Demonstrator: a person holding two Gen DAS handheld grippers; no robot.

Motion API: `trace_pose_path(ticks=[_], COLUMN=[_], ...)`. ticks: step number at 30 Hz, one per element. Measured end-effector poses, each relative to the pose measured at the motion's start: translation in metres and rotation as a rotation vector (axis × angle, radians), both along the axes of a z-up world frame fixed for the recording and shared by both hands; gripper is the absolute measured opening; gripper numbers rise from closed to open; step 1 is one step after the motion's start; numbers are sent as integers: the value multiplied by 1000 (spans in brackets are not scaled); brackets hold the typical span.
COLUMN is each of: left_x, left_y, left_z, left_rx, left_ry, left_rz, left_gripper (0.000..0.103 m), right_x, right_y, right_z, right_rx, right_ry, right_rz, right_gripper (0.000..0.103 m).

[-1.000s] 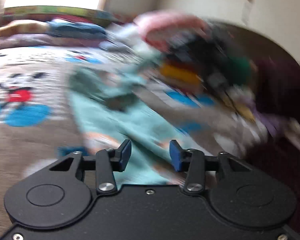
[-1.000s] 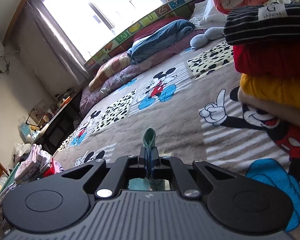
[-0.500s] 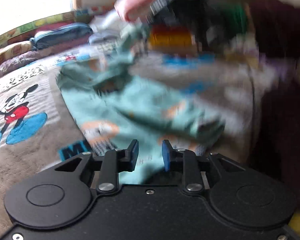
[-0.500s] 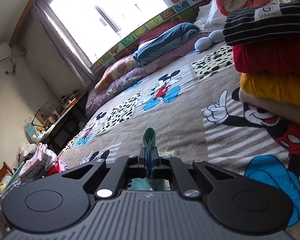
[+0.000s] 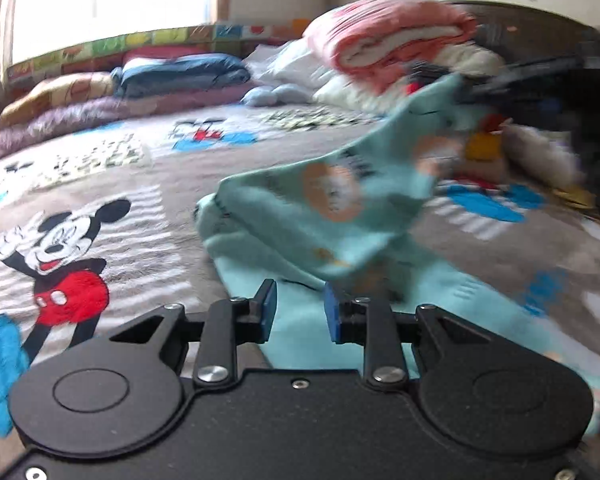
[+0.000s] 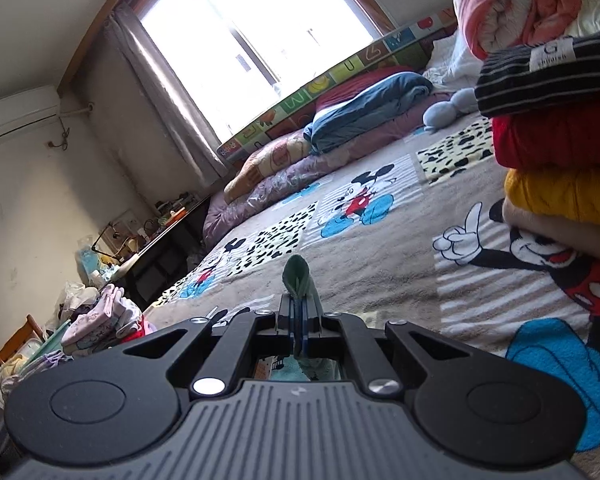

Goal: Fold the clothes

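A teal child's garment with orange prints lies rumpled on the Mickey Mouse blanket. One corner of it is pulled up toward the upper right, where my right gripper shows blurred. In the right wrist view the right gripper is shut on a fold of the teal garment, which sticks up between the pads. My left gripper hovers over the garment's near part. Its blue pads stand a narrow gap apart, with teal cloth showing below the gap and nothing pressed between them.
A stack of folded clothes, striped, red and yellow, stands on the bed at the right. A rolled pink quilt and pillows with a blue blanket line the far side under the window. A desk and a clothes pile stand off the bed's left.
The left gripper's jaws have narrowed and its view has swung across the bed, with the garment now stretched up to the right. The right gripper keeps its grip and has shifted slightly.
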State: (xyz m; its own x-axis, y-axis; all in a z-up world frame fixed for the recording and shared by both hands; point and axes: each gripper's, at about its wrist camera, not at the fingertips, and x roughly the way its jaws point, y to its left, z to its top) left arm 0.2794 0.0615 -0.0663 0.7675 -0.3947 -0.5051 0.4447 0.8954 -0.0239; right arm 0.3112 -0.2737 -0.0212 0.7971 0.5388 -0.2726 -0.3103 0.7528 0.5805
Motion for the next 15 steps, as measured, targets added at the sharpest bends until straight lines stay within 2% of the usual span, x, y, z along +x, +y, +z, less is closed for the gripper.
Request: trace_pose_path(ticks=[2,4,8,10,12,15], left_x=[26,41,46,58,71,96], left_y=[0,-2,11,15,18,11], left_z=[-12,-22,5,13,15,4], left_rx=[3,46,-30,7,11,43], left_ry=[15,81,-4,-47,-58,-37], left_rz=[23,1,-2,9,14,-7], left_gripper=[24,24,24,24,23,22], right_x=[-1,-1,-1,-3,-5,-9], right_y=[0,0,-5,-8,-10,-10], right_z=[0,-5,-27,-39,-51,-67], right_rx=[-12,-32,-14,32,73,115], right_ry=[-3,17,79,95,108,125], right_rz=[-2,-10,-26,-34,-47,-60], right_gripper=[6,6,6,6,6,6])
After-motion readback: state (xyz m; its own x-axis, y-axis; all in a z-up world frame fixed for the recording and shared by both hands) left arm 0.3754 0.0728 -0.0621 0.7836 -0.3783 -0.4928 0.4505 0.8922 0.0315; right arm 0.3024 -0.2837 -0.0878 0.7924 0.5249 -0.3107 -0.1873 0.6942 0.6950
